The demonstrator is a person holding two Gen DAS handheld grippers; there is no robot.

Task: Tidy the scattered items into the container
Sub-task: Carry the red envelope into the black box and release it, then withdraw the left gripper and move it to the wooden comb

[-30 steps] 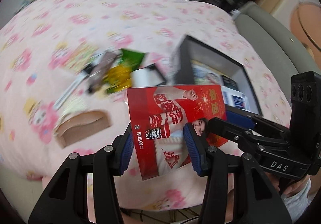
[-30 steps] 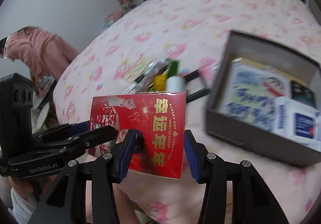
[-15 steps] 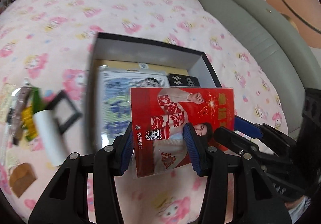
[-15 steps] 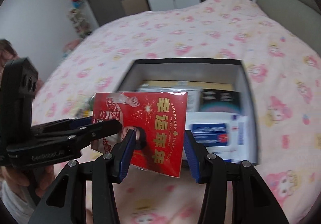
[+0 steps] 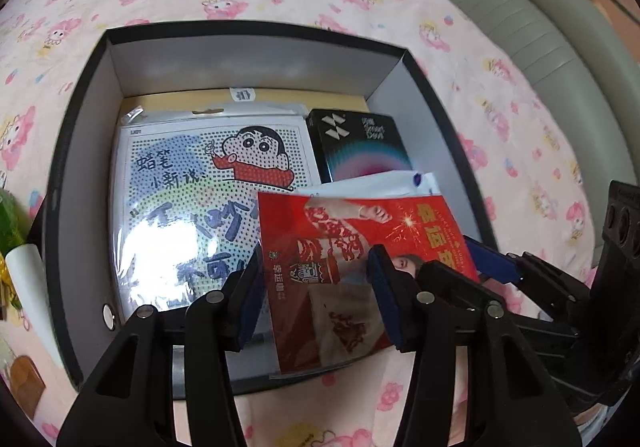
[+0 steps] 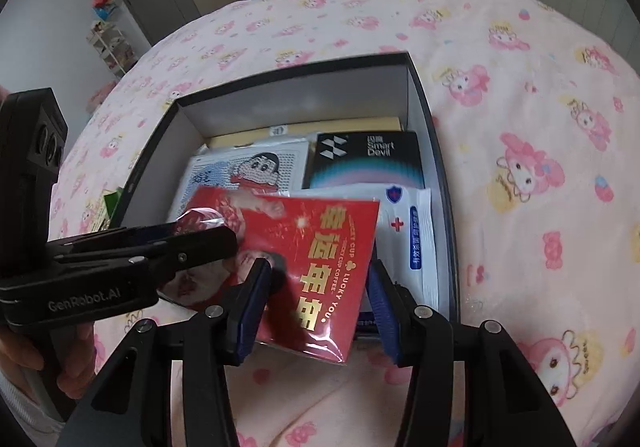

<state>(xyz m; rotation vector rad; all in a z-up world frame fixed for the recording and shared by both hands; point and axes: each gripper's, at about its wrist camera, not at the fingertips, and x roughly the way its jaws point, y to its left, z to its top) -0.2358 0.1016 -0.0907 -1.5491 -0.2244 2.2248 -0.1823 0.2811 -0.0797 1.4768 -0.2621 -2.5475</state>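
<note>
Both grippers are now carrying the red packet point(image 5: 360, 271) from the scattered pile to above the black box point(image 5: 248, 59). Left gripper point(image 5: 316, 297) jaws are opening around it; right gripper point(image 6: 316, 305) is straddling it, grip unclear. Placement is underway; next, likely lowering and releasing it inside the box.

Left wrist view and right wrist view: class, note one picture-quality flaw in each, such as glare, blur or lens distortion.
Left wrist view: white glare washes out the lower part of the cartoon sheet in its plastic sleeve, and the fisheye lens bows the box rim. Right wrist view: the red packet is smeared by motion blur on its left, and dark vignetting fills the corners.
</note>
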